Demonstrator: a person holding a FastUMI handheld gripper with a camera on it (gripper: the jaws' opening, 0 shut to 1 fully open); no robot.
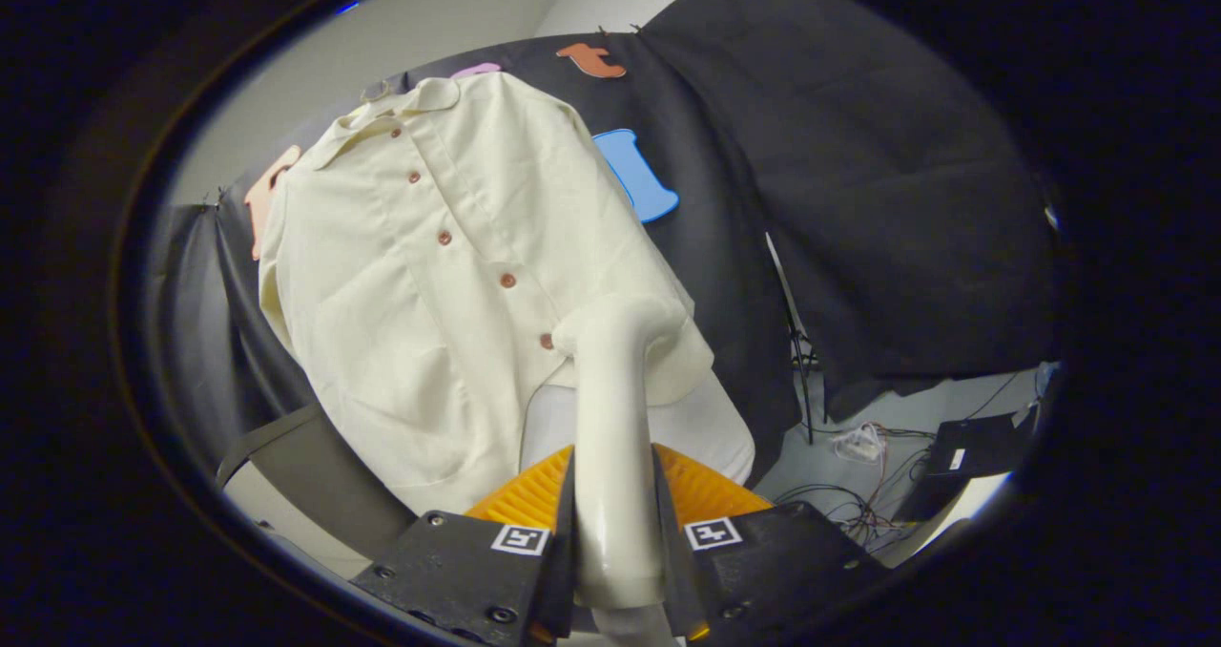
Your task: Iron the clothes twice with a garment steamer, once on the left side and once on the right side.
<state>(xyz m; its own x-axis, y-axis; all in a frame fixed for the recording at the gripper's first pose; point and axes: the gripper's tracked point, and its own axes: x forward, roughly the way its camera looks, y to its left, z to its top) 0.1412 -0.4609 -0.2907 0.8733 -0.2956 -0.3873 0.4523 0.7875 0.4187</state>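
Clamping the steamer (615,408) handle between both fingers, the gripper (615,532) holds its head against the hanging shirt (420,275) near the lower hem; whether either side is finished cannot be judged.

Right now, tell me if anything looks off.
Nothing major. The gripper is shut on the steamer, whose head sits at the shirt near the lowest button. The shirt shows creases; loose cables lie on the floor beyond.
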